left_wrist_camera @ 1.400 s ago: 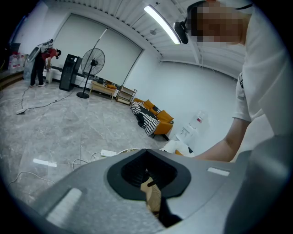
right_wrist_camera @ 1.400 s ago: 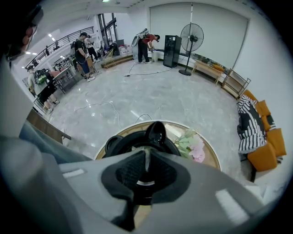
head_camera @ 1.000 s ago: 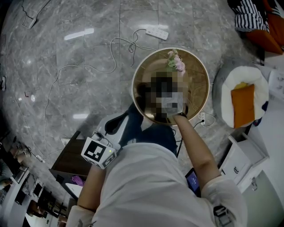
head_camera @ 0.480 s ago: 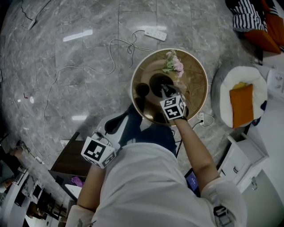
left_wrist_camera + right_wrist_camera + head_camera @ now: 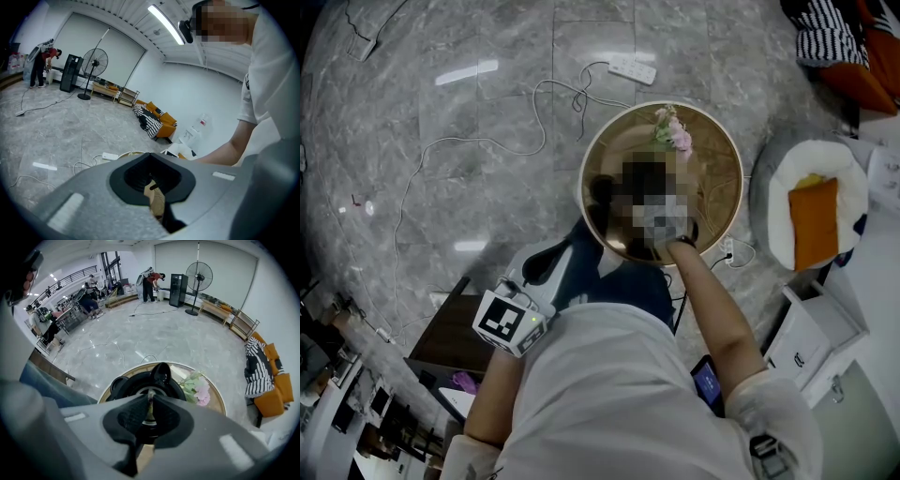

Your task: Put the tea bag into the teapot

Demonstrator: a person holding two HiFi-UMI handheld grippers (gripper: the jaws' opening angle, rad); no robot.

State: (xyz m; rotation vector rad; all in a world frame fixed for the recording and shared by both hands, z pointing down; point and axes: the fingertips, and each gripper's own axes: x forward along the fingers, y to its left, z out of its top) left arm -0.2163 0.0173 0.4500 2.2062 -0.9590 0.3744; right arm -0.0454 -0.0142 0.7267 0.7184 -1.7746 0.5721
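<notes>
Right now my right tool (image 5: 149,398) hangs directly over the black teapot (image 5: 161,375) on the round wooden bench (image 5: 724,178). Its jaws are closing on a thin pale strip that I take for the tea bag (image 5: 150,405), pinched between the pads above the pot's mouth. Pink flowers (image 5: 199,390) lie just beside the pot. My left tool (image 5: 151,164) hangs low at my side, well apart from the bench, jaws together; something tan shows behind them that I cannot name.
</notes>
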